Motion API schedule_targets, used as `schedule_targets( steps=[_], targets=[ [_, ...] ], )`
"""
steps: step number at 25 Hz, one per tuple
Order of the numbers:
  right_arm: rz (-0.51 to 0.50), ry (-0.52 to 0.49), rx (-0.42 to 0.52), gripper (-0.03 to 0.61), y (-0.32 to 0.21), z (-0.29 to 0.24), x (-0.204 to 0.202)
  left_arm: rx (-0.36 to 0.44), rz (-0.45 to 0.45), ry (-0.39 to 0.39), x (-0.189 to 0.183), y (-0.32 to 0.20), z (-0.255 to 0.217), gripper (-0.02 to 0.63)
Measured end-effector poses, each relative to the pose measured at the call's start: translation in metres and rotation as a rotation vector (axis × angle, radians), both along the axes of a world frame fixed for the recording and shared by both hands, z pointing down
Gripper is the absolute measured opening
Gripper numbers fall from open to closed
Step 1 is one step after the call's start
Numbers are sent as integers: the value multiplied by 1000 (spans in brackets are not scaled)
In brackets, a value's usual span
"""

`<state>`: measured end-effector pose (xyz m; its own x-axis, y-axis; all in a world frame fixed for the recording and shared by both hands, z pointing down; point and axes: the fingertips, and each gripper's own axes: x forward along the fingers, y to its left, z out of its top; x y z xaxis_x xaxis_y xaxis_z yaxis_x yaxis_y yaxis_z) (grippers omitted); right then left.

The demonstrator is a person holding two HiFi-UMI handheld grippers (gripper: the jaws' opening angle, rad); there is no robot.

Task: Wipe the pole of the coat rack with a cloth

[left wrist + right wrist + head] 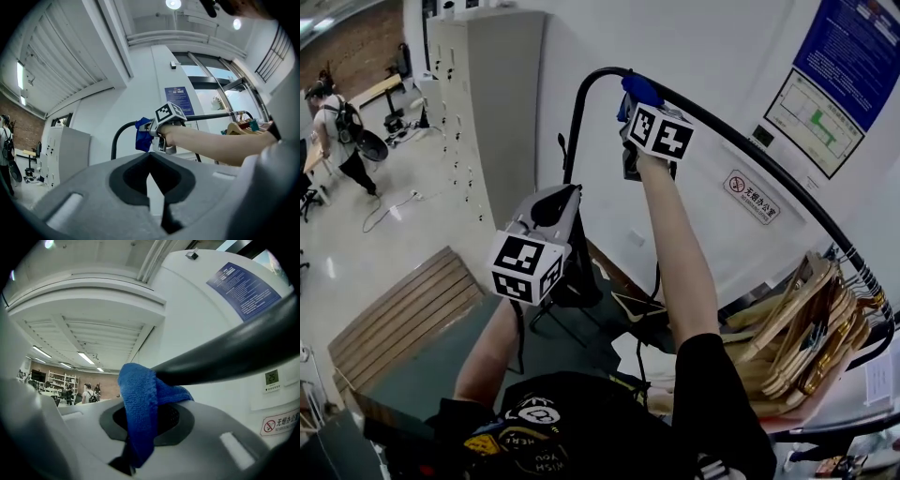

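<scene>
"Right gripper view first: where is the cloth sitting?"

"The blue cloth (140, 408) is draping over the black pole (225, 357) at the centre of the frame. The right gripper (628, 114) is clamping the cloth's hanging end between its jaws."

"And the head view?"

"It is showing the cloth pressing on the pole's bend at upper centre. The left gripper (155, 197) is hovering at lower left, well apart from the pole. Its jaws are standing a narrow gap apart with nothing between them."

"Any writing?"

"A small wall display (272, 377) at the right edge is showing 25. Below it, a red-ringed sign (279, 423) is carrying Chinese characters that I am failing to read. The blue poster (243, 284) at upper right is carrying print too small to read. Wooden hangers (797, 328) are bunching at the head view's lower right."
</scene>
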<state>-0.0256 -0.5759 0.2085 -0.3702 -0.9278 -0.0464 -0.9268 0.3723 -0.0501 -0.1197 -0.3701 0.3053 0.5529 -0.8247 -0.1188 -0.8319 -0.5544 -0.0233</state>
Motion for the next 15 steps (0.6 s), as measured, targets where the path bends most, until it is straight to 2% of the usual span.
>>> schedule_targets(
  steps=[4, 7, 11, 15],
  targets=[
    [-5, -15, -4, 64, 12, 0, 9, -13, 41, -5, 13, 5, 6, 3],
    [16, -39, 28, 64, 39, -3, 37, -14, 91, -4, 33, 8, 6, 3],
    [74, -12, 43, 66, 77, -4, 91, -12, 190, 3, 82, 17, 1, 3],
    [154, -36, 62, 66, 128, -2, 160, -7, 310, 3, 147, 40, -2, 3]
  ],
)
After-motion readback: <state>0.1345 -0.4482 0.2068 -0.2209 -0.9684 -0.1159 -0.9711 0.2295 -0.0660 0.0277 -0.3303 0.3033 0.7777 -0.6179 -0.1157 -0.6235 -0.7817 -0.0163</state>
